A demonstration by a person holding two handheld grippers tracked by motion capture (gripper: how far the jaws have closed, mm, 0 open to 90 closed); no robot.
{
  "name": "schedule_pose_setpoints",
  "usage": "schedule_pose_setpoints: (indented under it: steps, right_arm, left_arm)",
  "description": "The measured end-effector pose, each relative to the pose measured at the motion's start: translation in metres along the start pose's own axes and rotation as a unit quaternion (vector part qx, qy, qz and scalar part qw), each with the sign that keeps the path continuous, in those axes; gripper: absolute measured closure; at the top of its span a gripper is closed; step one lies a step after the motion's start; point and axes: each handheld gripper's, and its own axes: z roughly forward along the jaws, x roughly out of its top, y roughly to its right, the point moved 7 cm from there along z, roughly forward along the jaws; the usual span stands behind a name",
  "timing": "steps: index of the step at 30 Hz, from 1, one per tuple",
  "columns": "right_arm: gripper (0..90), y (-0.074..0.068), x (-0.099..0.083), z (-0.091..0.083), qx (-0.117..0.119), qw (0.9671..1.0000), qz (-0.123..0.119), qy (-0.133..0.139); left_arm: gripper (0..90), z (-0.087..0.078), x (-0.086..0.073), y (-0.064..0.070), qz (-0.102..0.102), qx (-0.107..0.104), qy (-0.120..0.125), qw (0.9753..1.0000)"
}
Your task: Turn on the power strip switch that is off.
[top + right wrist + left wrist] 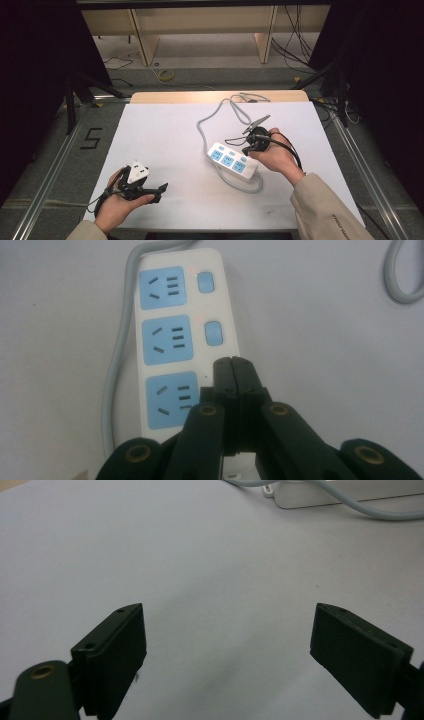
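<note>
Three blue sockets run along the white power strip (233, 160), which in the high view lies slanted near the middle of the white surface (165, 135), its grey cord (215, 112) looping away toward the far edge; the right tool (248, 148) sits at the strip's near-right end, while the left tool (159, 192) hovers well apart near the front-left corner, carrying nothing. From the left gripper view the left tool (227, 652) stands wide apart over bare surface, the strip's edge (320, 495) and cord showing only far off at the top. From the right gripper view the right tool (233, 372) has its jaws pressed together — empty between them — with the tip over the power strip (170, 340) beside the nearest socket, about where that socket's switch would lie; two switch buttons (212, 333) farther along show clear, each with a faint red glow beside it. Judging by this, the work is pressing the switches; the nearest seems the one in hand — whether it is pressed I cannot tell; nothing is plugged in.
</note>
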Motion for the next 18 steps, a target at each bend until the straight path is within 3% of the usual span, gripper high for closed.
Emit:
schedule_pose_setpoints:
  steps: [18]
  right_arm:
    - [90.0,0.0003,0.0006,0.0091,0.002,0.9998,-0.002,-0.02]
  left_arm:
    - [14.5,0.0001,0.0001,0.0,0.001,0.0,0.0,1.0]
